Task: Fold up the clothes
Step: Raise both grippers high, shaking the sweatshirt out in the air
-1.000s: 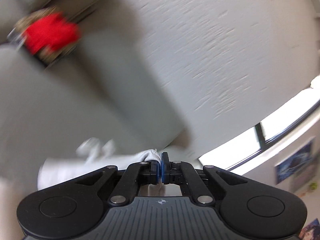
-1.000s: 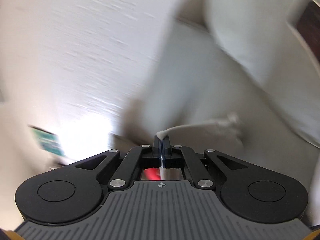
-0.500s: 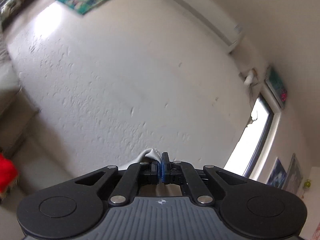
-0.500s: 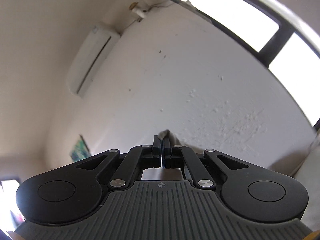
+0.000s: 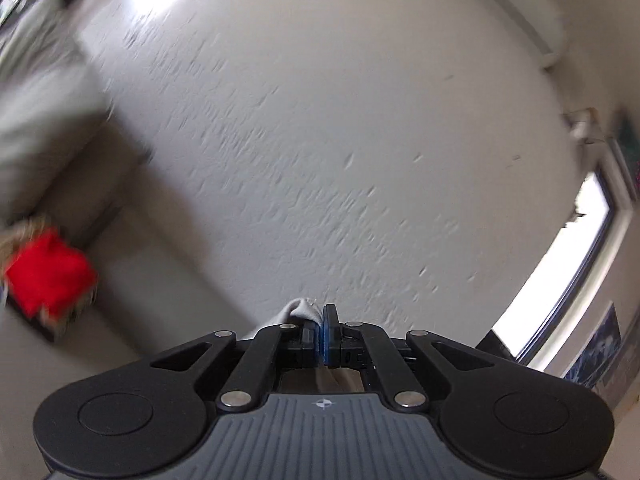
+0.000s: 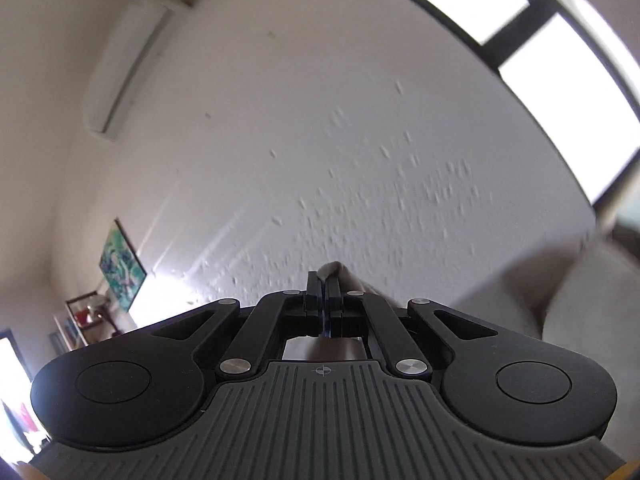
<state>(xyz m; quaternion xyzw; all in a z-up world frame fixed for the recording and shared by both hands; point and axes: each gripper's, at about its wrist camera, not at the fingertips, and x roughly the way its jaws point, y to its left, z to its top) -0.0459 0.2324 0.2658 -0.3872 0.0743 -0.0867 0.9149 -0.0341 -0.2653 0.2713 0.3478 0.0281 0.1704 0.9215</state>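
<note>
Left gripper (image 5: 321,334): I see it clamped on a pale garment (image 5: 298,310) edge.
Right gripper (image 6: 323,300): clamped on the garment too.
Garment: raised, mostly hidden.
Advice: I keep both grips level and taut.

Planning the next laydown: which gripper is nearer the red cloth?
Probably left: left gripper, shut on white garment, sees the red cloth down to its left. The right gripper view doesn't show it.

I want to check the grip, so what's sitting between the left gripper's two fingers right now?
A bunched fold of white cloth is pinched between the closed fingers of the left gripper, poking out past the tips. That shows in the left wrist view.
</note>
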